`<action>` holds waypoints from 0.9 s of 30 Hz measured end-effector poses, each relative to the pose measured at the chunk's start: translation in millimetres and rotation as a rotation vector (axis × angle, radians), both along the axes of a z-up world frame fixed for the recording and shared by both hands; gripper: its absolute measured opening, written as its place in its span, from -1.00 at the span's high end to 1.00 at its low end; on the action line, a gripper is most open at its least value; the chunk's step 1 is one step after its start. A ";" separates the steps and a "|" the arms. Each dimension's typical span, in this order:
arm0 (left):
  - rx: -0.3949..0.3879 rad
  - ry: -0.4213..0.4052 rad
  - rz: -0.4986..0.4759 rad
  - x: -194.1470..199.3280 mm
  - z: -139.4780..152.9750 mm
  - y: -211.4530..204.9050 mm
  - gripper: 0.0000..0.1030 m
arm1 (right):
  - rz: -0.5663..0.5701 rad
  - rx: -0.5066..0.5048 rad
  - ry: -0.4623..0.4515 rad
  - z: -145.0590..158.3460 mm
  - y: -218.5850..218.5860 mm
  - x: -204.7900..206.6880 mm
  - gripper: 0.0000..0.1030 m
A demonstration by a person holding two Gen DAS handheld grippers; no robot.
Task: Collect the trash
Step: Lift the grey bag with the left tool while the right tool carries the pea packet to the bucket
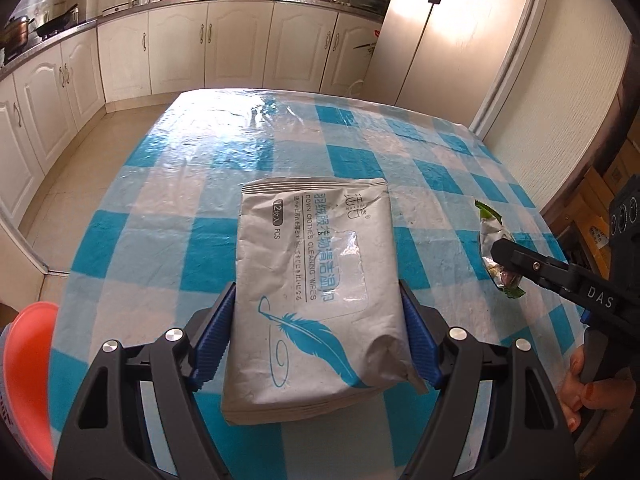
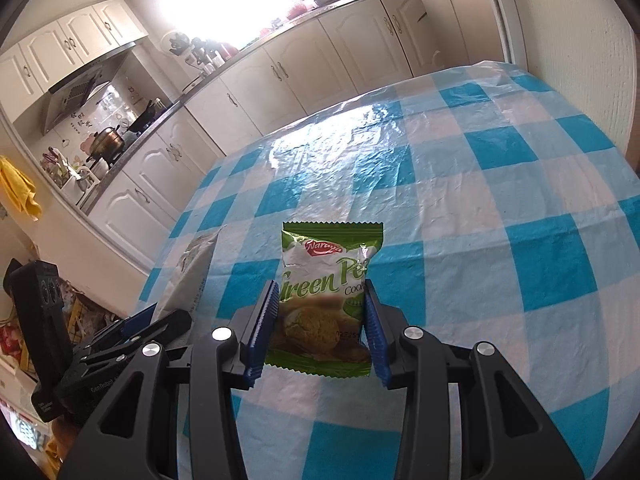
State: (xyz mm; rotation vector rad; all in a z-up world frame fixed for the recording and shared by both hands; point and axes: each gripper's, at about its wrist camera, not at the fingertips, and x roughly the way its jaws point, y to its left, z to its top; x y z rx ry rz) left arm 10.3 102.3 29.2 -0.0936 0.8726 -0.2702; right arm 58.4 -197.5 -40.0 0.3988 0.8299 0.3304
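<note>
My left gripper (image 1: 316, 320) is shut on a grey wet-wipes pack (image 1: 316, 280) with a blue feather print, its blue pads pressed on both long sides; the pack is held over the blue-and-white checked table (image 1: 200, 200). My right gripper (image 2: 320, 320) is shut on a green cookie packet (image 2: 326, 292), held just above the table (image 2: 500, 200). The cookie packet (image 1: 494, 248) and right gripper also show at the right of the left wrist view. The wipes pack (image 2: 192, 272) shows at the left of the right wrist view.
An orange-red bin rim (image 1: 28, 380) sits at the table's near left edge. White kitchen cabinets (image 1: 200, 48) line the far wall, with a fridge (image 1: 448, 40) and a wall to the right. Cardboard boxes (image 1: 600, 200) stand at the far right.
</note>
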 end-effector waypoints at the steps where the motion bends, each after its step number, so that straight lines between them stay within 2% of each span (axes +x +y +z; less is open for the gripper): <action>1: 0.000 -0.005 0.002 -4.6 1.7 2.5 -0.48 | 0.002 -0.004 0.000 0.7 1.4 -1.6 0.16; 10: -0.005 -0.015 0.015 -37.9 7.4 22.4 -0.48 | 0.038 -0.028 0.006 6.0 19.2 -24.4 0.16; 27: -0.031 -0.032 0.100 -91.1 13.6 80.7 -0.48 | 0.126 -0.096 0.011 17.3 67.1 -61.5 0.16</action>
